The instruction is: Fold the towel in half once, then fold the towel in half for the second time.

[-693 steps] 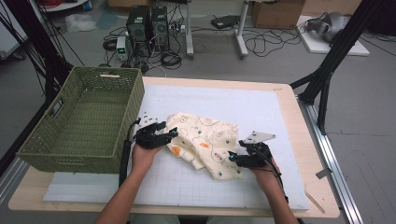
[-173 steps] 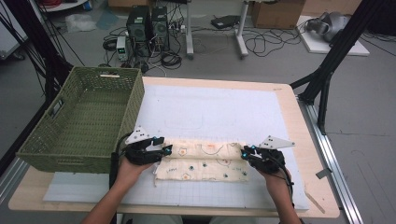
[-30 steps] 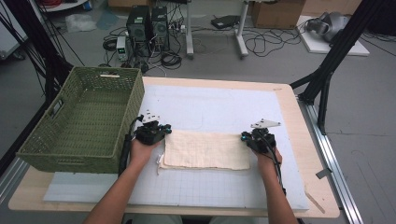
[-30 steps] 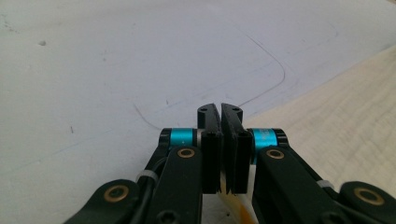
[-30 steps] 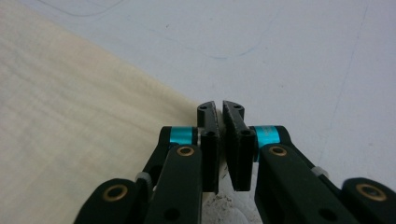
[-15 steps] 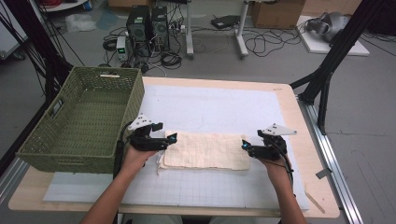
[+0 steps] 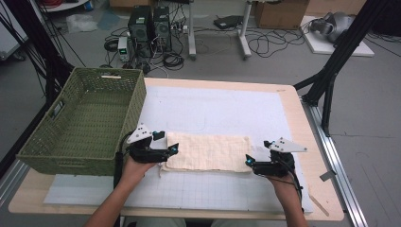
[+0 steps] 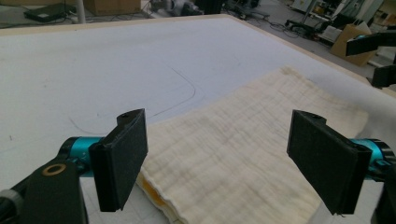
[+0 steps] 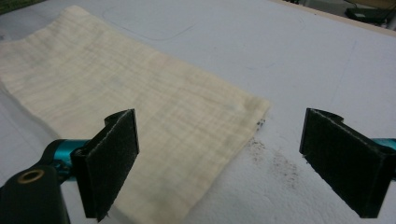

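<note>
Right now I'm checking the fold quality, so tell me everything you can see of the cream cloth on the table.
The cream cloth lies flat as a long folded rectangle on the white mat, right of the green basket. It looks like soft crinkled gauze with a faint grid weave. Stacked layers and an orange tint show at its near left edge. The left gripper and right gripper sit at its short ends, jaws open, just opened; nothing pinches it.

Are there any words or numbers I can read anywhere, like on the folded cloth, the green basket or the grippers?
No readable text anywhere.
Folded cream cloth: plain weave, no label showing.
Green woven basket: a small pale tag on the far rim, too small to read.
White gridded mat: faint lines and a pencilled curve, no writing.
Cardboard boxes on the floor: no print legible.
</note>
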The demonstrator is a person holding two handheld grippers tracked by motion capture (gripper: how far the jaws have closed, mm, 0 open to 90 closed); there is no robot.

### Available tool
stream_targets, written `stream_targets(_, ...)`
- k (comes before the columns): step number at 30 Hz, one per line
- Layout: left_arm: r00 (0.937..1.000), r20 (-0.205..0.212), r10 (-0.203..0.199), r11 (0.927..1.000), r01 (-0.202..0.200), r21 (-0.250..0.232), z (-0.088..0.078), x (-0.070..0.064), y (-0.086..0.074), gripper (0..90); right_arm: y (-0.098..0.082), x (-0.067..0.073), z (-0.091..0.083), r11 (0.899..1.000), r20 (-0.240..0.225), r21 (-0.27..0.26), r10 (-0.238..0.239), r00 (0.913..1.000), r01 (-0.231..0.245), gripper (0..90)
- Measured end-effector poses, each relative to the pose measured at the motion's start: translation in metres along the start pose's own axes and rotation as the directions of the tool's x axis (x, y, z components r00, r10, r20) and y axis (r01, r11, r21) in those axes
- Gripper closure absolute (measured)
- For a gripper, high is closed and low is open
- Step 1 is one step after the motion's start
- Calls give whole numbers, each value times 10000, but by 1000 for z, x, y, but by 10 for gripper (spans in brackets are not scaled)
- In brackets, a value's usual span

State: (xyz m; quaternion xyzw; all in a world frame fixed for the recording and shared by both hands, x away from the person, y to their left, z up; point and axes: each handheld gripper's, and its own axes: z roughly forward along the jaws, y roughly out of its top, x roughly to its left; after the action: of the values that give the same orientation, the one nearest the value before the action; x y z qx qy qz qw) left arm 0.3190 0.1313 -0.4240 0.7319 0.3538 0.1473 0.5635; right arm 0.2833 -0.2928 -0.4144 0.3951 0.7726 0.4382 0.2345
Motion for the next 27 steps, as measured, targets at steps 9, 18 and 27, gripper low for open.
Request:
stream_targets(9,9999,-123,-52,9999,53,112,0,3,-2,211,1,2,1,10000,-9,67,-40,10000,40,112)
stream_targets(18,9997,-222,-111,9997,116,236,1,4,-3,213,-1,-4,-4,9996,187,-115,253,9995,-251,112)
stream_targets(27,9994,-305,-178,9995,186,237,2,7,-3,214,-3,-6,-2,9996,250,-37,298,9992,-297,112)
